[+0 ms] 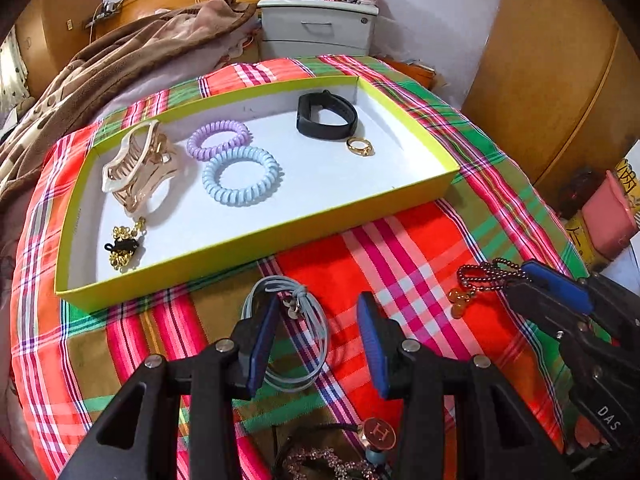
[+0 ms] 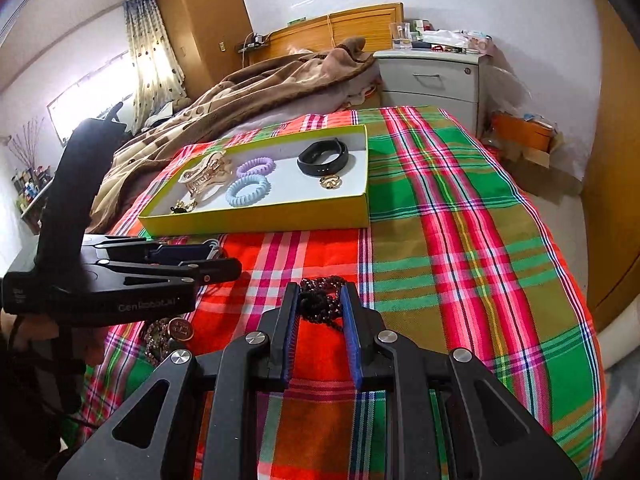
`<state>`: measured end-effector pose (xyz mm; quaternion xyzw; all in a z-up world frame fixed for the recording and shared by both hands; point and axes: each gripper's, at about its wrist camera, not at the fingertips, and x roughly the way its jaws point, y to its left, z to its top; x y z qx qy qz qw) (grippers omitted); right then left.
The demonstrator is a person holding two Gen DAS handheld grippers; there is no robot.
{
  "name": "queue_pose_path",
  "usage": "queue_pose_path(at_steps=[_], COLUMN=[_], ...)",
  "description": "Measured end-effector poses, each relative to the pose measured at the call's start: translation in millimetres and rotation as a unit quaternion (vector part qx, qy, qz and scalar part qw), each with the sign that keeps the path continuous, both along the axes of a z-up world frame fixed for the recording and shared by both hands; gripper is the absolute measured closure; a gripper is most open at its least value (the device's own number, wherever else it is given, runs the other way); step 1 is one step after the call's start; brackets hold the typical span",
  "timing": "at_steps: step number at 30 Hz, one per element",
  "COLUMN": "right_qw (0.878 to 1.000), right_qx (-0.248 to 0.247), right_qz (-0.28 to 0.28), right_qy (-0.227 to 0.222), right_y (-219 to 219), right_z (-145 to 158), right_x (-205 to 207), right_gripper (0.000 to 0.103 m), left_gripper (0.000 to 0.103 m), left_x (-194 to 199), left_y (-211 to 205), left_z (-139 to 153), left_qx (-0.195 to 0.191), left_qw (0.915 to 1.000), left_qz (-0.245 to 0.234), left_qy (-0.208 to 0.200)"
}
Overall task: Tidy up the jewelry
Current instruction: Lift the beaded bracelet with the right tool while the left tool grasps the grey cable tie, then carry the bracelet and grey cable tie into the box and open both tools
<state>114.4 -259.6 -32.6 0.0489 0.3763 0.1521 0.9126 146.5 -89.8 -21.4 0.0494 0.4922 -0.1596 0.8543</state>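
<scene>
A yellow-rimmed tray (image 1: 256, 236) (image 2: 256, 216) lies on the plaid cloth. It holds a hair claw (image 1: 136, 164), a purple coil tie (image 1: 218, 139), a blue coil tie (image 1: 240, 176), a black band (image 1: 326, 116), a gold ring (image 1: 360, 146) and a gold chain piece (image 1: 124, 246). My left gripper (image 1: 320, 344) is open over a grey hair tie (image 1: 292, 332) in front of the tray. My right gripper (image 2: 320, 320) (image 1: 532, 280) is shut on a dark beaded bracelet (image 2: 322, 300) (image 1: 484, 278), which touches the cloth.
A round H-marked button (image 1: 378, 434) and a sparkly bracelet (image 1: 320, 462) lie near the front edge. A brown blanket (image 1: 120, 64) lies beyond the tray at left. A grey nightstand (image 1: 316, 26) stands behind. A wooden wardrobe (image 1: 552, 80) is at right.
</scene>
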Motion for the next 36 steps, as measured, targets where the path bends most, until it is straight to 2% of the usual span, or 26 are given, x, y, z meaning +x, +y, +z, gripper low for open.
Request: queue_pose_path(at_steps=[3, 6, 9, 19, 36], right_qw=[1.0, 1.0, 1.0, 1.0, 1.0], right_qx=[0.002, 0.002, 0.002, -0.001, -0.001], right_qz=[0.0, 0.0, 0.0, -0.001, 0.001], right_qy=[0.0, 0.0, -0.001, -0.004, -0.02], right_y=[-0.2, -0.3, 0.0, 4.3, 12.6], right_z=[-1.0, -0.9, -0.2, 1.9, 17.1], right_x=[0.8, -0.3, -0.6, -1.1, -2.0], right_gripper=[0.082, 0.082, 0.082, 0.082, 0.082], left_gripper=[0.063, 0.075, 0.085, 0.085, 0.085], left_x=[0.9, 0.2, 1.5, -5.7, -22.2], left_y=[-1.1, -0.9, 2.2, 12.0, 33.9], left_z=[-1.2, -1.1, -0.5, 3.7, 39.4], left_qx=[0.007, 0.02, 0.014, -0.013, -0.056], left_qw=[1.0, 0.9997, 0.9998, 0.9997, 0.9971], left_qz=[0.003, 0.007, 0.012, 0.015, 0.016], left_qy=[-0.004, -0.01, -0.008, -0.01, -0.05])
